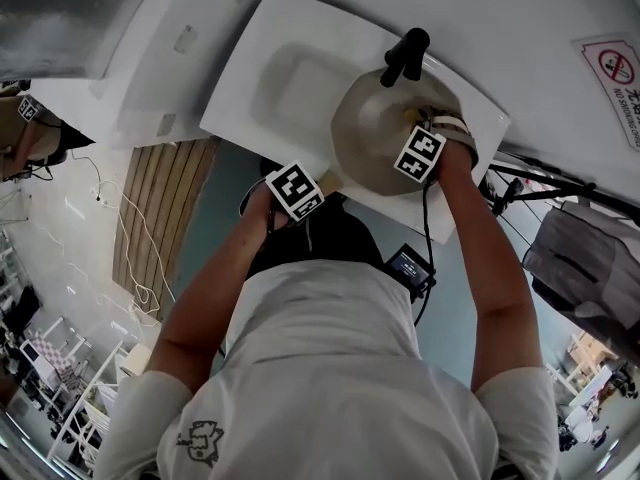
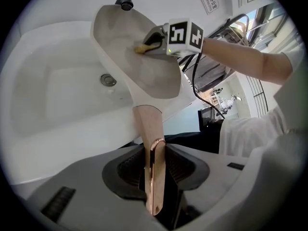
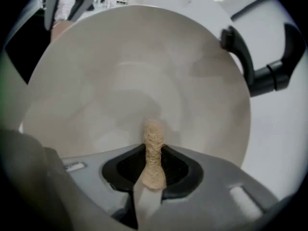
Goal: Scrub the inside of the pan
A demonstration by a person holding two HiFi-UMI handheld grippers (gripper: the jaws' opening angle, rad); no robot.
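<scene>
A beige pan lies tilted in the white sink, under the black tap. Its tan handle, with a copper-coloured end, runs back between the jaws of my left gripper, which is shut on it. My right gripper is over the pan's right side and is shut on a tan fibrous scrubber. The scrubber's tip reaches the pan's inner wall. In the left gripper view the right gripper presses the scrubber against the pan's upper inside.
The sink basin's drain lies left of the pan. The tap arches close to the pan's far rim. A cable hangs from the right gripper. Wooden slats and a floor show below the sink's edge.
</scene>
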